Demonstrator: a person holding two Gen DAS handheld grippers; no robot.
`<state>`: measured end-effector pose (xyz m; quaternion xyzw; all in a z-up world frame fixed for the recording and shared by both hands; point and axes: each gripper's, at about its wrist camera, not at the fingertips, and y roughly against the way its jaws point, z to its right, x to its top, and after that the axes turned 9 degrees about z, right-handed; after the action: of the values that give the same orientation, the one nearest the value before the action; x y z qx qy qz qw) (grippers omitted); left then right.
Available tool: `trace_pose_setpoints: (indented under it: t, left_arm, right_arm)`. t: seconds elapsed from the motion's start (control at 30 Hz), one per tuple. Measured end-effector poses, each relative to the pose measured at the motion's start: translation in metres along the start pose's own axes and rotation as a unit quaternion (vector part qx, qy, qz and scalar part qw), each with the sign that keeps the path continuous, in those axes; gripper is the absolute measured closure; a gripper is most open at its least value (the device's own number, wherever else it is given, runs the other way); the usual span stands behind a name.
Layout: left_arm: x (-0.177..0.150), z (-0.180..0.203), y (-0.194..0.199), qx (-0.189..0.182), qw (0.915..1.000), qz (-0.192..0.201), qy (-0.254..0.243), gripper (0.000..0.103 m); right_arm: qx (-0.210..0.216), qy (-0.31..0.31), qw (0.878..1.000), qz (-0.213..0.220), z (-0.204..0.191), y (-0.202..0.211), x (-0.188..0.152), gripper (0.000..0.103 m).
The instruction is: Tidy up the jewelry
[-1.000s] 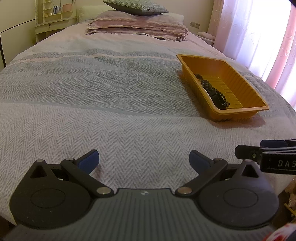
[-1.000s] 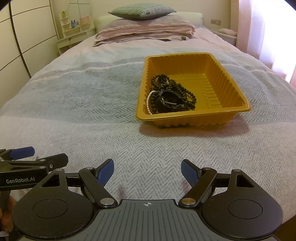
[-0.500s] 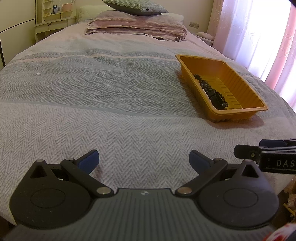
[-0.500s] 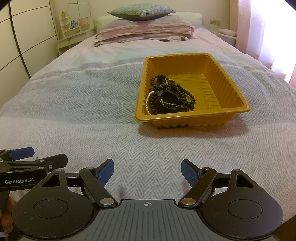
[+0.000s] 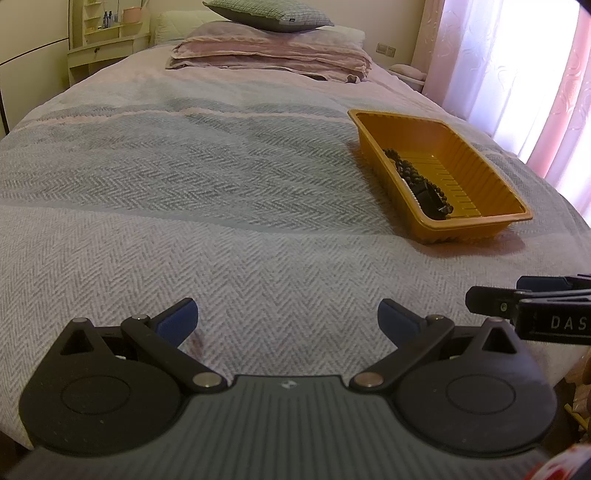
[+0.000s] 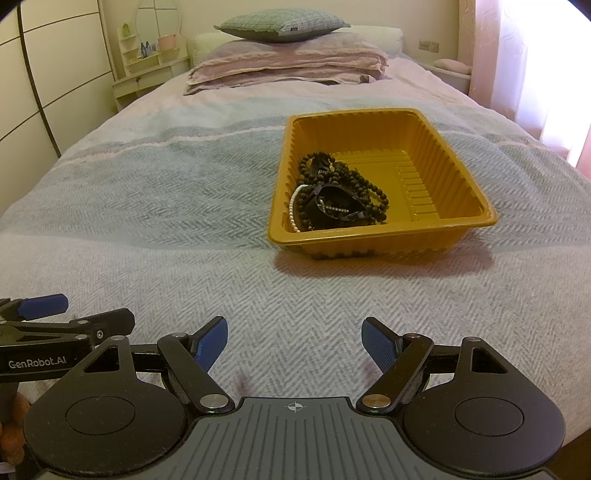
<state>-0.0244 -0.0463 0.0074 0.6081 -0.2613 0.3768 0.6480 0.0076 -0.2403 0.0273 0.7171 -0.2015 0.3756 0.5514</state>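
Note:
An orange plastic tray (image 6: 458,177) (image 5: 484,173) rests on the bed. Heaped in its near left corner lie dark bead strands (image 6: 351,181) (image 5: 417,181), a white pearl string (image 6: 293,206) and a black piece. My right gripper (image 6: 293,345) hovers low over the bedspread in front of the tray, open, nothing between its blue pads. My left gripper (image 5: 286,319) hangs open and empty over the bedspread, left of the tray. Each gripper shows at the edge of the other's view.
The grey herringbone bedspread (image 5: 184,206) covers the bed. Folded pink bedding (image 6: 288,66) and a green pillow (image 6: 280,26) are stacked at the head. A small shelf unit (image 6: 147,59) stands far left; pink curtains (image 5: 517,74) hang right.

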Motion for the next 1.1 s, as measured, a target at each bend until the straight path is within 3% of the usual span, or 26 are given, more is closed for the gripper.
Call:
trace_pose_setpoints:
  t: [1.1]
  left_arm:
    - [0.0051, 0.0018, 0.0016, -0.008, 1.0000, 0.003, -0.003, 0.000]
  right_arm:
    - [-0.001, 0.005, 1.000, 0.002, -0.0014, 0.0020, 0.0024, 0.024]
